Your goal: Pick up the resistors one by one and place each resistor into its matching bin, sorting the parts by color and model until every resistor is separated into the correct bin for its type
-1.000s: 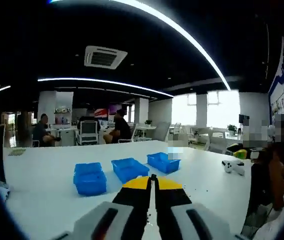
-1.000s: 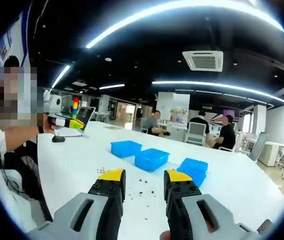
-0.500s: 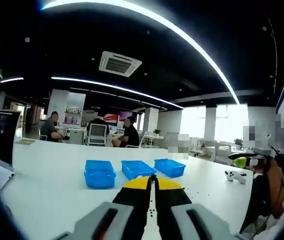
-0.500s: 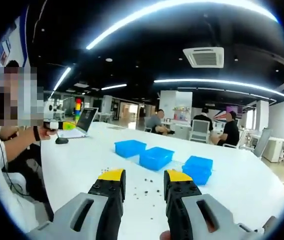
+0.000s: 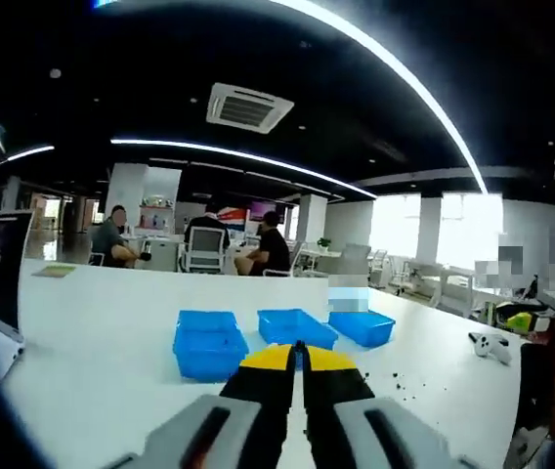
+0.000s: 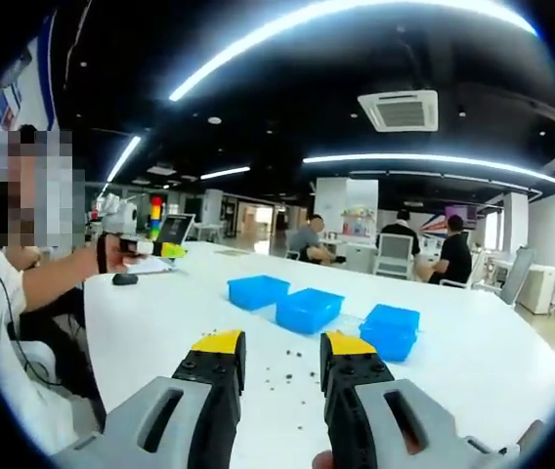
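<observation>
Worktop [image 6: 473, 357]: white, broad, glossy surface.
Blue bins [image 6: 304, 309]: three open trays in a loose row near the middle, standing apart from one another.
Resistors [image 6: 279, 371]: small dark specks scattered on the bare surface in front of the bins.
Laptop [image 6: 168, 234]: open, at the far left corner, a dark mouse [image 6: 125, 279] beside it.
White controller [image 5: 493, 344]: near the right edge.

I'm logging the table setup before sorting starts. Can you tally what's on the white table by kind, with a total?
Blue plastic bins: 3
Laptop with open screen: 1
Dark computer mouse: 1
White game controller: 1
Small dark resistors: scattered loose, too small to count
Total without resistors: 6
</observation>
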The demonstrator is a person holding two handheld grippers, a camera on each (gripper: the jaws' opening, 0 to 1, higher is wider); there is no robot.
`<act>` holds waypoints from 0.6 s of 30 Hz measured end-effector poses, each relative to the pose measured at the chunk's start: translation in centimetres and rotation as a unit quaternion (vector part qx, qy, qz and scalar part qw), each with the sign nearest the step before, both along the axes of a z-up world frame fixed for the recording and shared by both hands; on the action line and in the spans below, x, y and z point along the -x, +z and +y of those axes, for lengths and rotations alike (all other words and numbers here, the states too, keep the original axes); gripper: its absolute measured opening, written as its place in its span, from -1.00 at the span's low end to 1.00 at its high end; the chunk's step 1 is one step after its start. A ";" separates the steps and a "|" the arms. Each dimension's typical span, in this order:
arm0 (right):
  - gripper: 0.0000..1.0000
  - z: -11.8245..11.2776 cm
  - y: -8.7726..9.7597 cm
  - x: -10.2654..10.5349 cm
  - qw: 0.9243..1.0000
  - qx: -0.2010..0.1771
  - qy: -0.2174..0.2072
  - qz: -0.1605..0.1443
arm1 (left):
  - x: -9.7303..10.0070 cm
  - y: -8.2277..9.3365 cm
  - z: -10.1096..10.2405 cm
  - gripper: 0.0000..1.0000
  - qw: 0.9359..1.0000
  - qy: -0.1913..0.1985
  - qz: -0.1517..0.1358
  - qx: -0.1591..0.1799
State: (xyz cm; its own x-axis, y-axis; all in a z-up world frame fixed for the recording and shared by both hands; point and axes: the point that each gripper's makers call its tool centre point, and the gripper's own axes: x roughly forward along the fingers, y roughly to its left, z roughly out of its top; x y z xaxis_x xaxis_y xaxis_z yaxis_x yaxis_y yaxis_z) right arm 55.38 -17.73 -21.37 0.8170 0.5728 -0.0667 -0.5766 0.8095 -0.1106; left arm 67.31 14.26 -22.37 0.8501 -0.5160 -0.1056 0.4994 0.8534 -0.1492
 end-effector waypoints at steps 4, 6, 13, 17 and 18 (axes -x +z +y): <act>-0.35 -0.4 -0.2 -0.3 1.000 -0.001 -0.004 0.004 | -4.0 -1.0 0.6 -0.87 0.999 0.027 0.015 -0.010; -0.35 -0.5 -0.2 -0.3 1.000 -0.002 -0.005 0.005 | -6.0 -1.7 0.9 -0.87 0.999 0.039 0.023 -0.022; -0.35 -0.9 0.0 -0.4 1.000 -0.002 -0.012 0.004 | -13.8 -4.1 2.8 -0.87 0.994 0.096 0.052 -0.032; -0.35 -1.2 0.0 -0.5 1.000 -0.002 -0.017 0.004 | -16.6 -4.9 3.5 -0.87 0.989 0.124 0.039 -0.066; -0.35 -1.2 0.0 -0.5 1.000 -0.002 -0.018 0.005 | -17.1 -5.1 3.3 -0.87 0.989 0.121 0.036 -0.080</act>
State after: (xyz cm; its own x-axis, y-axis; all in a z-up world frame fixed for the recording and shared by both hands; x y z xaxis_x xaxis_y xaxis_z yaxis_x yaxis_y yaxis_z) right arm 55.88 -18.94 -21.39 0.8363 0.5434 -0.0730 -0.5482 0.8301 -0.1023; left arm 84.38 17.56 -27.42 0.9340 -0.2703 -0.2337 0.2707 0.9622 -0.0311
